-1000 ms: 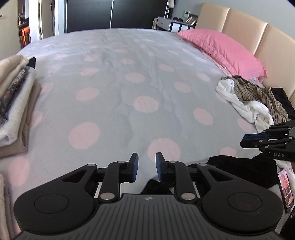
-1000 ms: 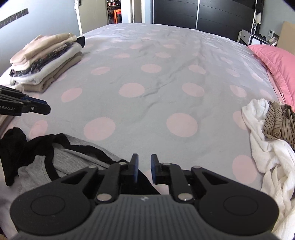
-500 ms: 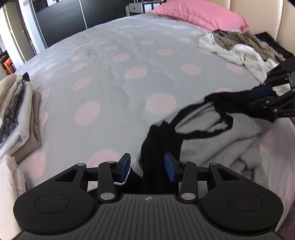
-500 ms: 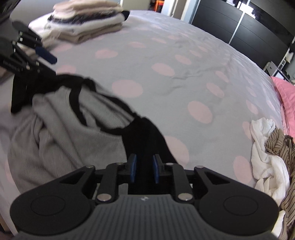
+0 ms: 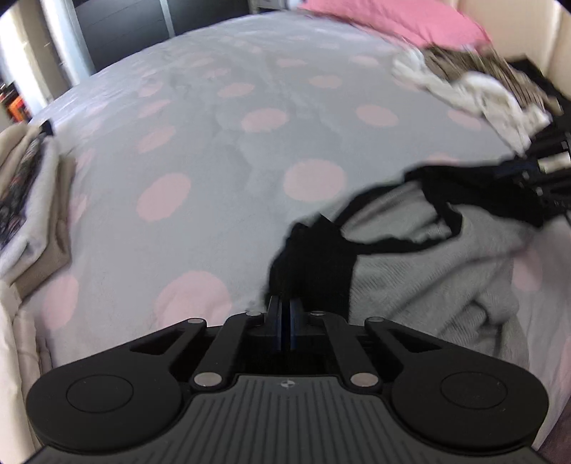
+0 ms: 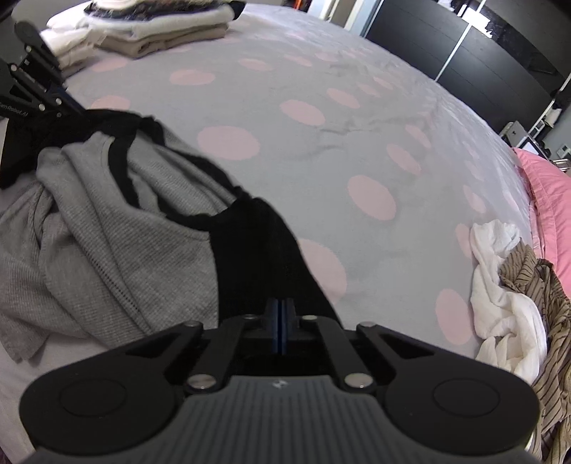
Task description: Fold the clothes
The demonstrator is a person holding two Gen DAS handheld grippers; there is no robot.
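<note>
A grey ribbed top with black trim and black sleeves (image 5: 421, 264) (image 6: 107, 242) hangs bunched between my two grippers above the spotted bedspread (image 5: 221, 150) (image 6: 321, 117). My left gripper (image 5: 284, 307) is shut on one black sleeve end. My right gripper (image 6: 281, 308) is shut on the other black sleeve end. In the left wrist view the right gripper (image 5: 546, 171) shows at the right edge. Seen from the right wrist, the left gripper (image 6: 39, 92) sits at the upper left. The top's lower part is crumpled.
A stack of folded clothes (image 5: 25, 200) (image 6: 160, 25) lies on the bed's left side. A heap of unfolded white and striped garments (image 5: 471, 82) (image 6: 517, 303) lies by the pink pillow (image 5: 392, 21) (image 6: 549, 192). Dark wardrobe doors (image 6: 464, 43) stand beyond the bed.
Both grippers have closed fully on the black sleeve ends. The garment has come up off the bed edge and now stretches between them.
</note>
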